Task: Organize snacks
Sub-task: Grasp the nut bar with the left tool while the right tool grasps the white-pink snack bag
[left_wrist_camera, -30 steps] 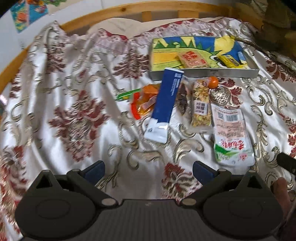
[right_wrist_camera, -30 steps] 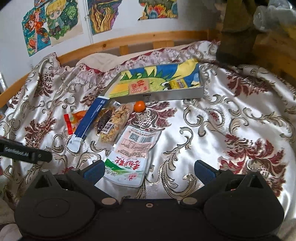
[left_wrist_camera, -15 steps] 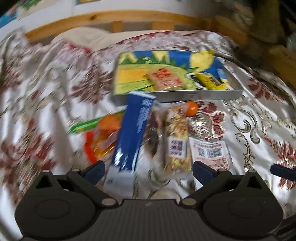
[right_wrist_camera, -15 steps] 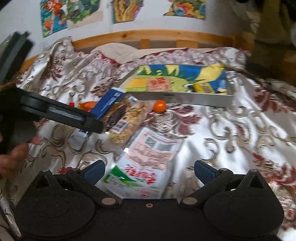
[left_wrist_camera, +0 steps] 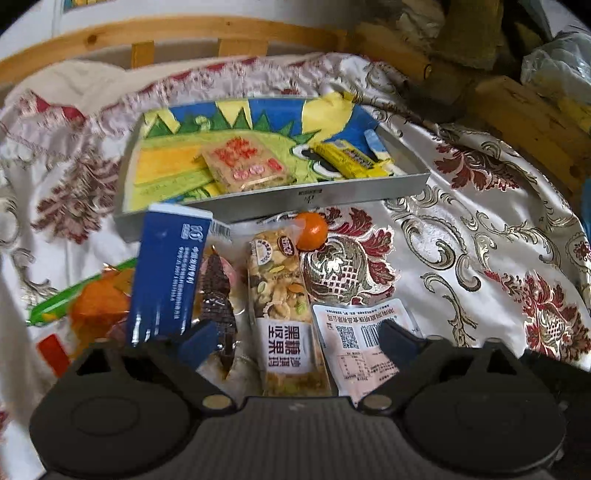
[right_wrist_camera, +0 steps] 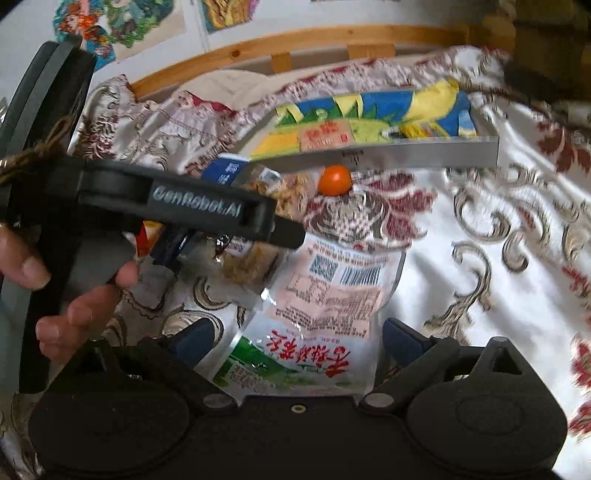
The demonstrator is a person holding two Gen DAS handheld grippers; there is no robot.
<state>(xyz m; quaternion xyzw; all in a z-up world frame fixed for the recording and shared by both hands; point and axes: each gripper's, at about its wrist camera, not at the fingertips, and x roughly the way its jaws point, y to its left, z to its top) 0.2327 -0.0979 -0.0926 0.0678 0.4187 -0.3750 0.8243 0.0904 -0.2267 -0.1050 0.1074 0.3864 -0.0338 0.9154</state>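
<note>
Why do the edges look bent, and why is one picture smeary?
Left wrist view: fisheye lens bows the wooden bed rail; nut bar is fairly sharp. Right wrist view: motion blur smears the bedspread and tray.

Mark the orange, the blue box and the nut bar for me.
orange (left_wrist_camera: 312,230), left wrist view, middle of its peel.
blue box (left_wrist_camera: 166,273), left wrist view, centre of its printed top face.
nut bar (left_wrist_camera: 282,295), left wrist view, clear window over the nuts.

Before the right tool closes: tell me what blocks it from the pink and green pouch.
Nothing visible. The pink and green pouch lies flat on the bedspread between the closing jaws of the right tool; the pads are not yet on it. The left tool hovers beyond the pouch's far left corner.
</note>
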